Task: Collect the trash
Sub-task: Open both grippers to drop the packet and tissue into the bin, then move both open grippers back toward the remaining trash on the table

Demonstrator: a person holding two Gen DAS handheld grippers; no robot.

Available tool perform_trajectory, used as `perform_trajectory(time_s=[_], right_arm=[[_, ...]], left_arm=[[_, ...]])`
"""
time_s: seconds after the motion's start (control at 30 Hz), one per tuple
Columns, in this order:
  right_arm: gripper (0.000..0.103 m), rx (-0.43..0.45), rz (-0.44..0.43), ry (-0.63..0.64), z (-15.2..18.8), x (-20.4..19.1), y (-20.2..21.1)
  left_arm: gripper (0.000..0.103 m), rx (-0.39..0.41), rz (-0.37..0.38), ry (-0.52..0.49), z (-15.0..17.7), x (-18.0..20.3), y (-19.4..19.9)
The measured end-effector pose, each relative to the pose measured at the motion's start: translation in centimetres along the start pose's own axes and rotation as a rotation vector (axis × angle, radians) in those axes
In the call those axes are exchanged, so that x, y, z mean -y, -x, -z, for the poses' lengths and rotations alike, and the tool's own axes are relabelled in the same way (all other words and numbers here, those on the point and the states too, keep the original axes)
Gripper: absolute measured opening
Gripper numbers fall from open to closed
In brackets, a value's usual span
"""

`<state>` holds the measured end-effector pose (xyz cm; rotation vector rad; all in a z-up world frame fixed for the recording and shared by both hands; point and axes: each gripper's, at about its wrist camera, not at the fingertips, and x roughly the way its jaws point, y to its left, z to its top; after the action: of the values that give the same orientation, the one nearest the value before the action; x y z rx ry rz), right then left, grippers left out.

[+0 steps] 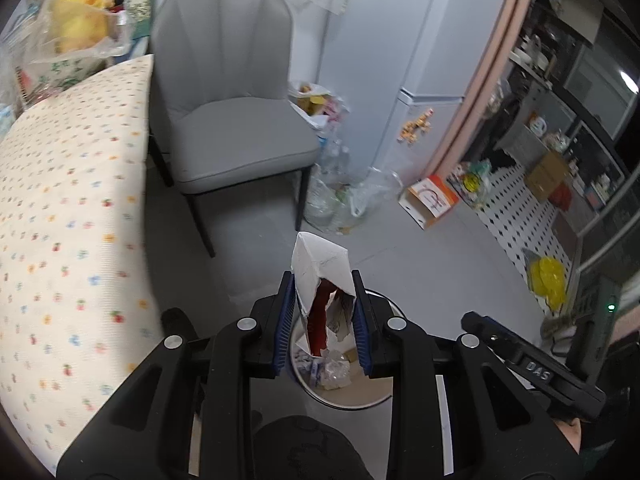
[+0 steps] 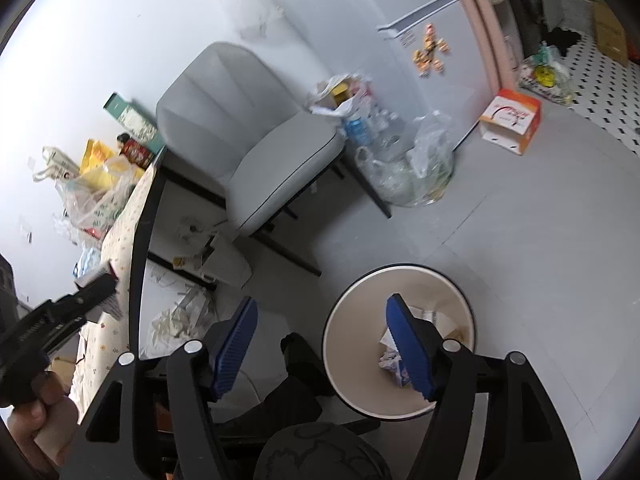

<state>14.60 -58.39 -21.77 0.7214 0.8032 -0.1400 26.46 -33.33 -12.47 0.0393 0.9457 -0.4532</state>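
The torn carton (image 1: 322,292), light, thin and crushable, sits pinched mid-body in the left gripper (image 1: 325,316) above the bin (image 2: 400,340); the right gripper (image 2: 324,344) gapes wide, empty.

Even, cool indoor light; soft shadows. Heavy fisheye bending, dark corners. Motion blur left of the tongs, on the tablecloth (image 1: 68,200).

A lived-in home: grey chair (image 1: 228,120), floral-clothed table (image 1: 72,200), fridge (image 1: 424,80) with magnets, kitchen shelves (image 1: 560,100) beyond.
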Motion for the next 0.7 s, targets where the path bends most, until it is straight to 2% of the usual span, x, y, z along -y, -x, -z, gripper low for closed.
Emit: perform_trajectory(time_s=[0.1,0.17,0.33,0.4,0.43,0.53,0.67,0.7], right_arm=[[0.077,0.034,0.057,-0.012,-0.1,0.7,1.8],[0.08,0.054,0.09,-0.022,-0.3,1.3,2.9],[0.081,0.082,0.099,-0.056,-0.3,2.7,4.5],[0.083,0.09,0.101,-0.071,-0.2,3.2,5.0],[0.084,0.09,0.101,-0.077,-0.2,3.4,5.1],[0.084,0.086,0.103,-0.082,-0.3,4.1,5.3],[0.084,0.089,0.098,-0.086,-0.5,4.5,5.6],[0.084,0.088,0.095,-0.085,-0.5,4.4,5.6]], left_arm=[[0.027,-0.014,0.018,-0.026,0.0,1.6,-0.8],[0.027,-0.025,0.039,-0.035,0.1,2.4,-1.3],[0.027,-0.09,0.082,-0.061,0.6,4.5,-3.6],[0.031,-0.098,0.102,-0.076,0.6,5.4,-3.8],[0.036,-0.094,0.104,-0.082,0.6,5.8,-3.8],[0.066,-0.065,0.11,-0.081,0.6,6.2,-3.4],[0.085,-0.044,0.118,-0.056,0.6,6.0,-2.7],[0.087,-0.038,0.117,-0.054,0.5,5.8,-2.5]])
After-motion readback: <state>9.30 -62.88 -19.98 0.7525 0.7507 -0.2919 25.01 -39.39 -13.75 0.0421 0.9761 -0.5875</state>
